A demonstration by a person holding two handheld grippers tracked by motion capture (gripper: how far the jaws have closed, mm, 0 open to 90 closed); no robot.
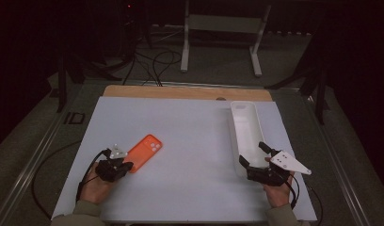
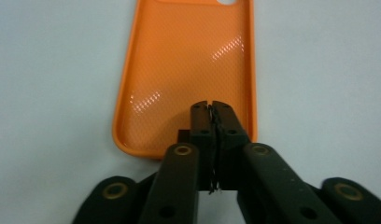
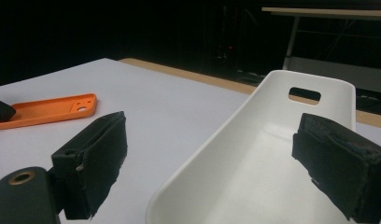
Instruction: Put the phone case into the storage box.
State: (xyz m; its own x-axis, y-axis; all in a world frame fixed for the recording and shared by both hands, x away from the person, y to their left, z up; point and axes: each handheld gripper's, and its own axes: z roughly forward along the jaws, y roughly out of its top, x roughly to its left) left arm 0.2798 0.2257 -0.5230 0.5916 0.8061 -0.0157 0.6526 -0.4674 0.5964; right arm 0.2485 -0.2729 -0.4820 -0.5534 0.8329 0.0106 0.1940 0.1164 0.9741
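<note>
An orange phone case (image 1: pixel 145 152) lies open side up near the desk's (image 1: pixel 190 127) front left corner. The left gripper (image 2: pixel 211 111) rests its closed fingers over the case's near end. Near the right edge, the right gripper (image 1: pixel 254 154), fingers wide open, straddles a white tray's (image 1: pixel 246 127) near end.

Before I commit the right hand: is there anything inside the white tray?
The white tray looks empty: bare floor, a handle slot in its far end wall. The right gripper, jaws open, straddles its near rim and hides a little of the right wall.
</note>
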